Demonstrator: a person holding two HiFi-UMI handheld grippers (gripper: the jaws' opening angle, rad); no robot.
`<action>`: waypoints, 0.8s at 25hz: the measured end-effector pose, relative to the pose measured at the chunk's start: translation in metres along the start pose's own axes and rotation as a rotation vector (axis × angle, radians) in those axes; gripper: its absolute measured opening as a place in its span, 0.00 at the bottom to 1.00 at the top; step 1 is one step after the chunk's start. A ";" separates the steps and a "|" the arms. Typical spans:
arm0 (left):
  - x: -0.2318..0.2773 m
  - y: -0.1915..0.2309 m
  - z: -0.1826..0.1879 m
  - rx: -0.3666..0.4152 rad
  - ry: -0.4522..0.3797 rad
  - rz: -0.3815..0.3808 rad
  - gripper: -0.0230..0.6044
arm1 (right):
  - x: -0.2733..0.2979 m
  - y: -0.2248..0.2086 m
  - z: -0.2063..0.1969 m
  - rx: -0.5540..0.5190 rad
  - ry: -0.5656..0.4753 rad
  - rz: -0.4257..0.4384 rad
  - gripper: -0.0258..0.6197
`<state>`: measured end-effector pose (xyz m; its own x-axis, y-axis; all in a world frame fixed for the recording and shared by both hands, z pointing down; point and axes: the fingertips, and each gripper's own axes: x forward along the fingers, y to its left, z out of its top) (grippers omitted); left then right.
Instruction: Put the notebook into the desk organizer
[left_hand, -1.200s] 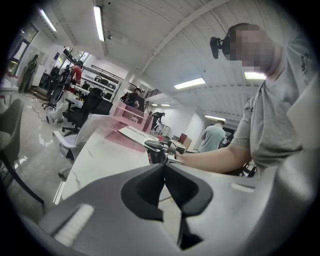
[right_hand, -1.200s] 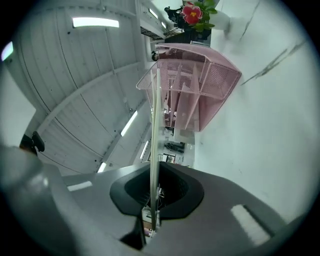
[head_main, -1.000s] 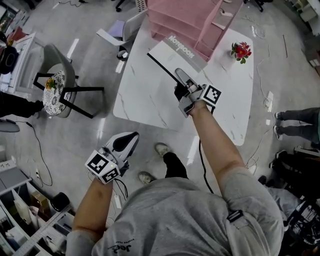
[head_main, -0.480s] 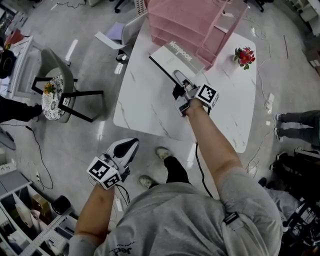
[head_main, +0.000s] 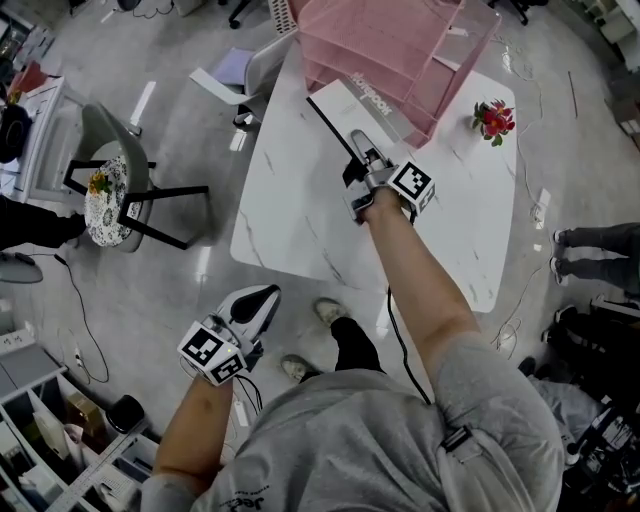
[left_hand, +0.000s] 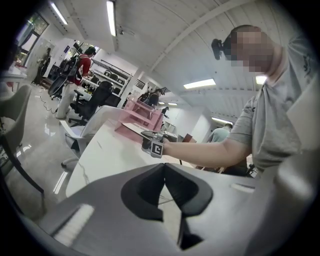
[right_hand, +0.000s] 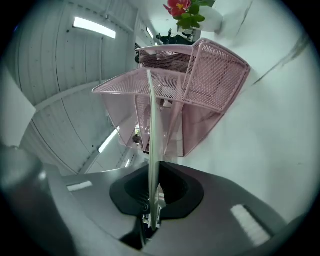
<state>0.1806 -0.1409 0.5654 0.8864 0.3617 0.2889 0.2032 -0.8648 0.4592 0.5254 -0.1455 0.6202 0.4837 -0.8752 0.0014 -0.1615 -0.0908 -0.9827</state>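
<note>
A white notebook (head_main: 345, 103) with a black spine hangs over the white marble table (head_main: 300, 220). My right gripper (head_main: 357, 140) is shut on its near edge. The notebook's far end reaches the mouth of the pink mesh desk organizer (head_main: 400, 45) at the table's back. In the right gripper view the notebook (right_hand: 152, 135) shows edge-on, running from my right gripper (right_hand: 152, 169) toward the pink organizer (right_hand: 205, 85). My left gripper (head_main: 266, 293) hangs low beside the table's near edge over the floor, shut and holding nothing. In its own view my left gripper (left_hand: 163, 167) points at the table (left_hand: 100, 150).
A small pot of red flowers (head_main: 496, 118) stands on the table's right side. A grey chair (head_main: 120, 165) is on the left and a white chair (head_main: 255, 55) sits by the table's back left. A person's legs (head_main: 590, 240) are at the right, shelves (head_main: 50, 430) at lower left.
My right gripper has carried the notebook further back across the table toward the organizer. The left gripper has sunk slightly.
</note>
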 end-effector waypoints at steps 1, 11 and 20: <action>0.000 0.000 0.000 -0.002 0.003 0.002 0.13 | 0.005 0.001 0.000 0.011 -0.022 -0.004 0.06; -0.007 0.007 -0.007 -0.040 0.012 0.025 0.13 | 0.041 0.002 0.012 0.156 -0.298 -0.030 0.06; -0.014 0.017 -0.019 -0.075 0.007 0.043 0.13 | 0.077 -0.013 0.030 0.135 -0.324 -0.123 0.06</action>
<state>0.1642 -0.1544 0.5851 0.8905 0.3278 0.3154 0.1334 -0.8510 0.5079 0.5901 -0.1972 0.6272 0.7432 -0.6639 0.0837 0.0194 -0.1038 -0.9944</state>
